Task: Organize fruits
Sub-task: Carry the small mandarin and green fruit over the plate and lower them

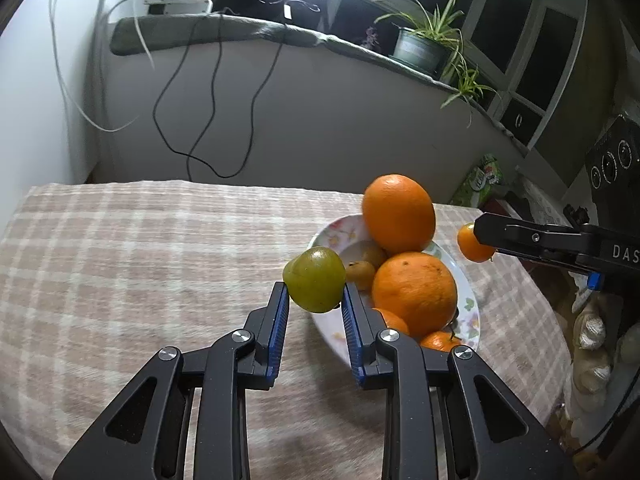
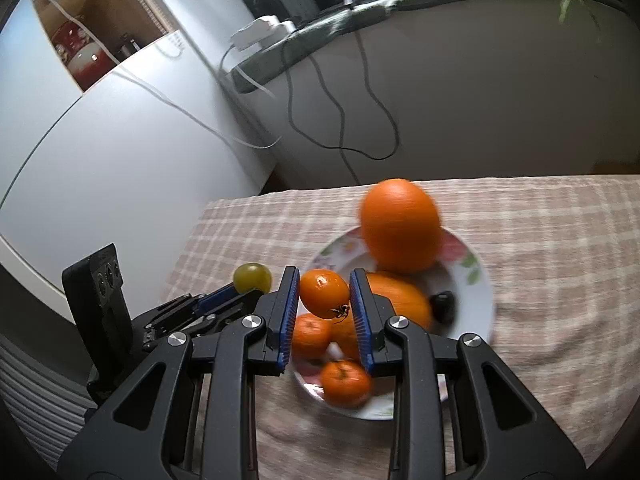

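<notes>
So the left gripper (image 1: 315, 289) has its blue-ribbed pads clamped on a small round green fruit (image 1: 315, 279), held up in the air just at the near-left edge of the floral-print white plate (image 1: 471, 304). The right gripper (image 2: 325, 294) is doing the same thing with a small orange tomato-like fruit with a dark dried stem (image 2: 324, 294), pinched between both pads and hanging right over the plate (image 2: 482, 280).

From the right wrist view the left gripper (image 2: 240, 294) pokes in from the left with the green fruit (image 2: 252, 277) at its tip, just beside the plate's rim.

Still on the plate: a big oval orange (image 1: 399, 213) perched on top at the far side, a large round orange (image 1: 414, 294) in front of it, a couple of small brownish fruits (image 1: 360, 274) tucked by the rim, and some small mandarins (image 2: 345, 383) at the near edge — plus a small dark fruit (image 2: 442, 305), too blurry to name.

The plate sits on a beige-and-pink checked tablecloth (image 1: 140, 260). Behind the table there's a wall with black cables (image 1: 208, 92) dangling from a sill, and a potted spider plant (image 1: 426, 42) up there.
</notes>
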### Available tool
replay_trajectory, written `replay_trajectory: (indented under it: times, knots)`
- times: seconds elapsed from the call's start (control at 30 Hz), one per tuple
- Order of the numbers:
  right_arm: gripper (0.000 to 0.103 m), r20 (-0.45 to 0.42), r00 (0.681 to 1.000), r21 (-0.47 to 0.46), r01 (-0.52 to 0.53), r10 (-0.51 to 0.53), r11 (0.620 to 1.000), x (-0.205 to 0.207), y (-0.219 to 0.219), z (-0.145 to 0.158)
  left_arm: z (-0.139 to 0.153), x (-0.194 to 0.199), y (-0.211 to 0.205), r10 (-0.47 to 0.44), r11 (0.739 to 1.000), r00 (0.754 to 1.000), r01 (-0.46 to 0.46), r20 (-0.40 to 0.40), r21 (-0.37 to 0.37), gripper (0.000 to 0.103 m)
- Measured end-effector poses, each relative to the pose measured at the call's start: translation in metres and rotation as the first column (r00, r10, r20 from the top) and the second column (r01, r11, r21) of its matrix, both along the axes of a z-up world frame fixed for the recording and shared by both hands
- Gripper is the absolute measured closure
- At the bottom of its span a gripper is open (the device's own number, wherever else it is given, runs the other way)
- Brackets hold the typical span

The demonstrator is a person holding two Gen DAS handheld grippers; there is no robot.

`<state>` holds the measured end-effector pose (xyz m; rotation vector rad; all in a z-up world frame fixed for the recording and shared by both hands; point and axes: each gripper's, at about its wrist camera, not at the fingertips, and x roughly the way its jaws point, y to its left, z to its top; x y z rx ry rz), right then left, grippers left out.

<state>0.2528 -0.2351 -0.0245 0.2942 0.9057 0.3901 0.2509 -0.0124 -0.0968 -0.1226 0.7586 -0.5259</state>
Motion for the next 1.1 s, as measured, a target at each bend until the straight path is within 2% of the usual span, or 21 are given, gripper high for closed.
replay_trajectory:
  times: [0.4, 1.1]
  knots:
    - [0.076, -0.027, 0.997, 0.001, 0.069, -0.069, 0.998, 0.0, -0.043, -0.019, -0.006, 0.007, -0.017, -0.021, 1.0, 0.999, 0.021, -0.024, 0.012, 0.078]
    - [0.076, -0.083, 0.991, 0.002, 0.104, -0.104, 0.995, -0.001, -0.06, -0.043, -0.008, 0.016, -0.026, -0.022, 1.0, 0.999, 0.022, -0.042, 0.017, 0.078]
